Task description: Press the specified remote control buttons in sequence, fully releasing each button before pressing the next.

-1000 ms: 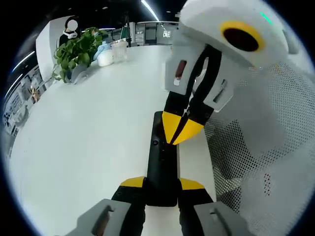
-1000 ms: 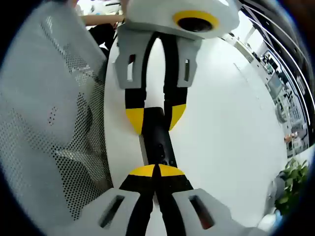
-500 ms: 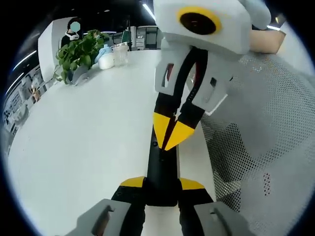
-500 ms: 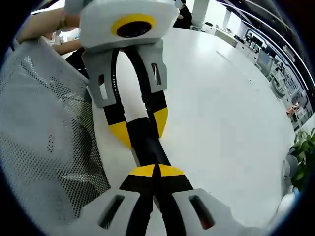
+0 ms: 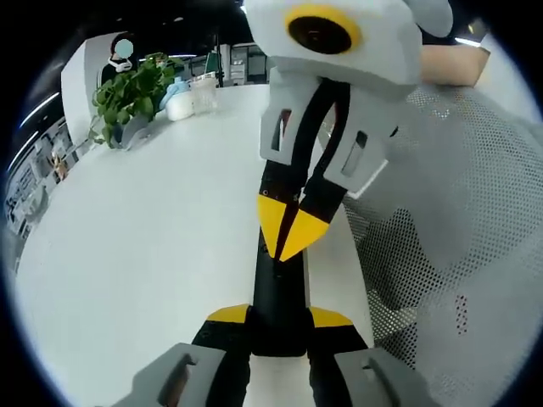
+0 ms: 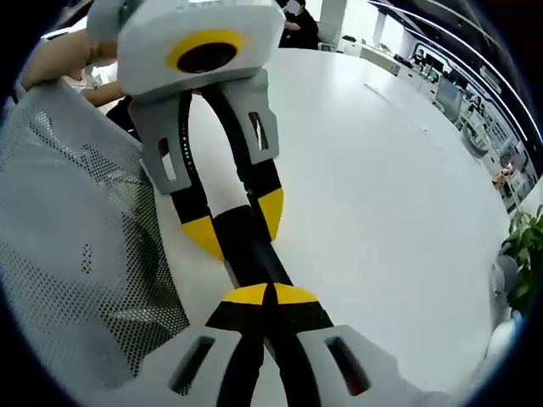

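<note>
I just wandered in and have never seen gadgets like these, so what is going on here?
A person is working a black remote control with two hand-held grippers over a white table. The left gripper clamps one end of the remote between its yellow-tipped jaws. The right gripper, jaws shut together, points its tips down onto the top of the remote, as if pressing a button. Whether a button is actually pushed in cannot be told. A potted plant stands at the far edge of the table.

Right tool (image 5: pixel 288 229) further down the remote (image 5: pixel 278 297)
</note>
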`<state>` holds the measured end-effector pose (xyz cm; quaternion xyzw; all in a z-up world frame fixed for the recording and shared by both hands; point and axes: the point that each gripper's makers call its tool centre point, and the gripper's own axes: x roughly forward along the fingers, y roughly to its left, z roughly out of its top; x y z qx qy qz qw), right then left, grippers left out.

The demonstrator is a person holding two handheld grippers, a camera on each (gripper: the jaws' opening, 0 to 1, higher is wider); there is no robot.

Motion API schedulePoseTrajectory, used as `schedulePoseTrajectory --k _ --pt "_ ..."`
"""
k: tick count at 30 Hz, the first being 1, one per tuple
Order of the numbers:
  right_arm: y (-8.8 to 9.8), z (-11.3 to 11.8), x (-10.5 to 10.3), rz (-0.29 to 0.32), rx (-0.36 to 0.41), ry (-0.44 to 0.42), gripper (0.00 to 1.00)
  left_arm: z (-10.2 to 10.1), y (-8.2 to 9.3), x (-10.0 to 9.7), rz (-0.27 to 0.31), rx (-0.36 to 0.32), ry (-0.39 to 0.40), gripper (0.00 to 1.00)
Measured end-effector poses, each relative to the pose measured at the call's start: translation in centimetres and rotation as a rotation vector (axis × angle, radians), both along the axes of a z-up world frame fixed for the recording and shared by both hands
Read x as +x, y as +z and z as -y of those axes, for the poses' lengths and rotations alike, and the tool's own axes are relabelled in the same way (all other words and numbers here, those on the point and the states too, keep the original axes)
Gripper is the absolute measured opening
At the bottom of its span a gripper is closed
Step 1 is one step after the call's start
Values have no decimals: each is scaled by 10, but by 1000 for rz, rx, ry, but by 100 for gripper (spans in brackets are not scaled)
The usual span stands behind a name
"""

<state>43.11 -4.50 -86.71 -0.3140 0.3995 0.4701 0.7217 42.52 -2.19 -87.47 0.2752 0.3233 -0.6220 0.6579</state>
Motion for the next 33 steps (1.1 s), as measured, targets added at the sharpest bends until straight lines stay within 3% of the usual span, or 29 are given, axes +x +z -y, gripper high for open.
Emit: schedulePoseTrajectory --k 9,11,14,17,23,30,33 --pt "0 -3 -1 96 -104 150 0 1 0 0 14 6 -10 24" --pt "0 -2 0 90 -96 133 0 0 0 0 14 6 -10 24" --pt "1 -2 1 17 -13 24 0 0 0 0 14 6 -10 24" --pt "1 -1 2 -34 33 -32 0 0 0 0 10 1 -6 24" --pt "1 -5 1 -23 32 -16 0 0 0 0 6 -1 -5 24" --pt "1 0 -1 -55 39 -41 0 1 0 0 5 0 -5 24" --pt "0 -2 -1 -34 -12 -7 0 1 0 0 7 4 -8 24"
